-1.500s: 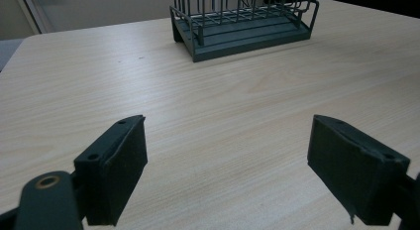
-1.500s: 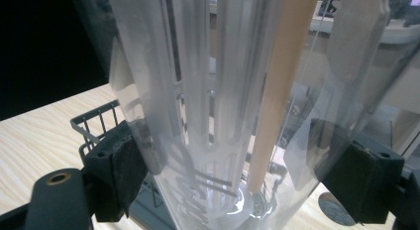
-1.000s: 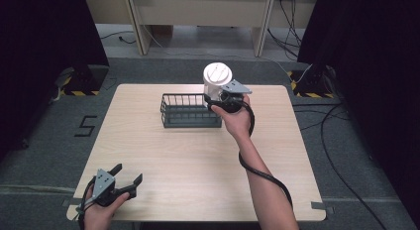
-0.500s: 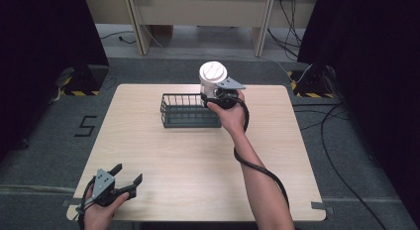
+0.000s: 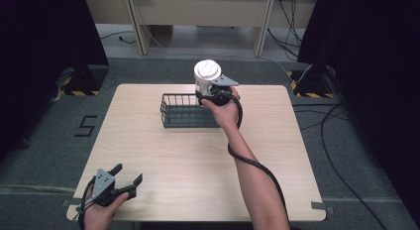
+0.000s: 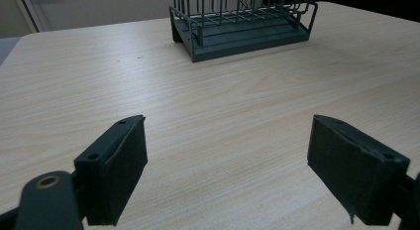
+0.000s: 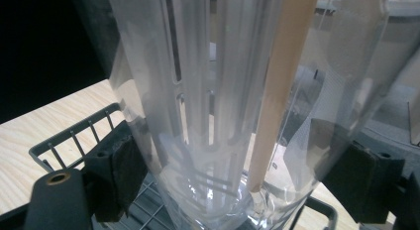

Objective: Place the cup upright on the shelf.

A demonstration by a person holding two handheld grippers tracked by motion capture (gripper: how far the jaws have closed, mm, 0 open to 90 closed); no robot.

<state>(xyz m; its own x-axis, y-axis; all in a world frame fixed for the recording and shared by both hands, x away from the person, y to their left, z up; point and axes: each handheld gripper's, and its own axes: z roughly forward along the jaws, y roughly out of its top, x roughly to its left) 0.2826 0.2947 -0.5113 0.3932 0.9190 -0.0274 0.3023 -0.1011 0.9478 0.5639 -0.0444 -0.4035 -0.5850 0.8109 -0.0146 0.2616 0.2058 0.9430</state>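
Your right gripper [image 5: 207,92] pinches a clear plastic jar [image 7: 233,111] between its two black pads [image 7: 116,170], one on each side of the lower wall. In the high view the jar [image 5: 205,81] stands upright with a white round lid [image 5: 207,70] on top, held above the right end of a dark wire basket [image 5: 181,111] that sits toward the far side of the light wooden table [image 5: 198,165]. Through the jar's clear wall you can make out pale upright ribs and a long tan strip running top to bottom; whether these are inside the jar or seen through it, you cannot tell. The basket's slatted floor [image 6: 237,34] looks bare in your left gripper view. Your left gripper [image 5: 124,180] rests at the near left corner of the table, well apart from the basket, its jaws spread wide over bare wood and gripping nothing.
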